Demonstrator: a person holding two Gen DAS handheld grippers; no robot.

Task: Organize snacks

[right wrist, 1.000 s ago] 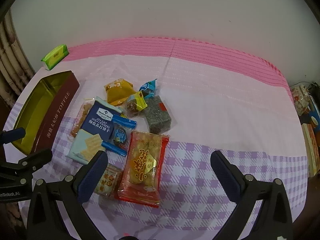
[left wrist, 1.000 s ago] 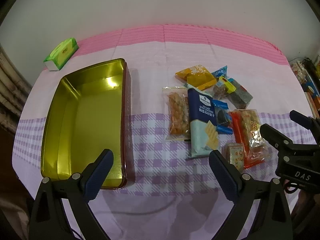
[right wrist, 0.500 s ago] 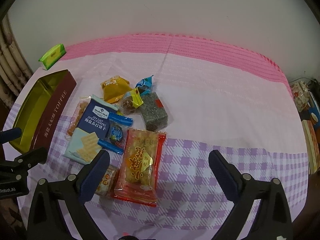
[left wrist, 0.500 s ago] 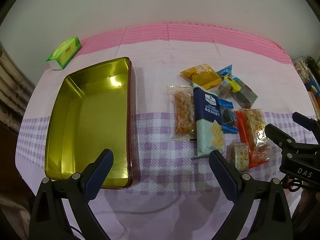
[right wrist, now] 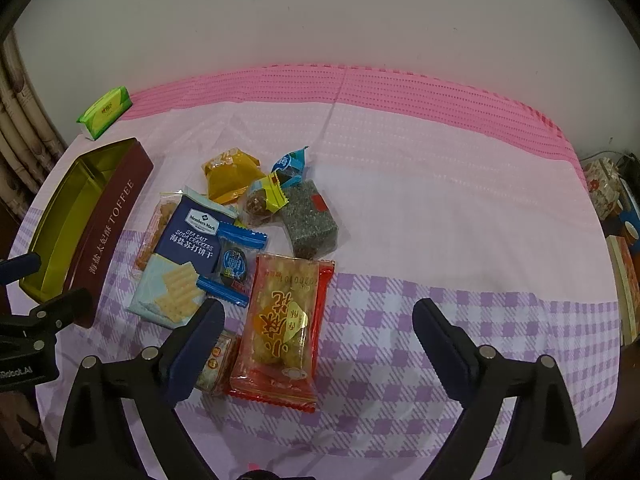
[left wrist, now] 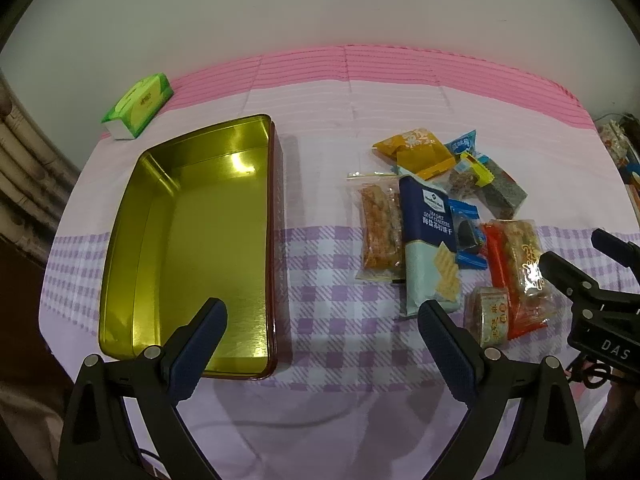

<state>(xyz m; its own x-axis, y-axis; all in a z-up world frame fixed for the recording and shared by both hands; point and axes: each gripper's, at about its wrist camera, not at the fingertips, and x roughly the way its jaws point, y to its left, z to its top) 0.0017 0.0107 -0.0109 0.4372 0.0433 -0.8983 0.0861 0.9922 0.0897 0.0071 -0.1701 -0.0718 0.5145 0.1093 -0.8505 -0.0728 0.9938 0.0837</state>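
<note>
An open tin box (left wrist: 192,240) with a gold inside sits on the left of the cloth, nothing in it. To its right lies a heap of snacks: a blue soda cracker pack (left wrist: 428,240), a clear bag of orange sticks (left wrist: 380,232), a yellow packet (left wrist: 416,152), a grey sesame block (right wrist: 312,220) and a red pack (right wrist: 286,328). My left gripper (left wrist: 322,312) hangs open over the cloth between tin and snacks. My right gripper (right wrist: 319,312) is above the red pack, its jaws closing; the pads do not touch the pack.
A green tissue pack (left wrist: 138,106) lies at the far left corner by the wall. A small square snack (right wrist: 218,360) sits under the right gripper's left finger. Boxes and clutter (right wrist: 616,208) stand beyond the table's right edge. Bare cloth stretches right of the snacks.
The right gripper's fingers have drawn slightly closer together. Tin and snacks lie where they were, and neither gripper holds anything.
</note>
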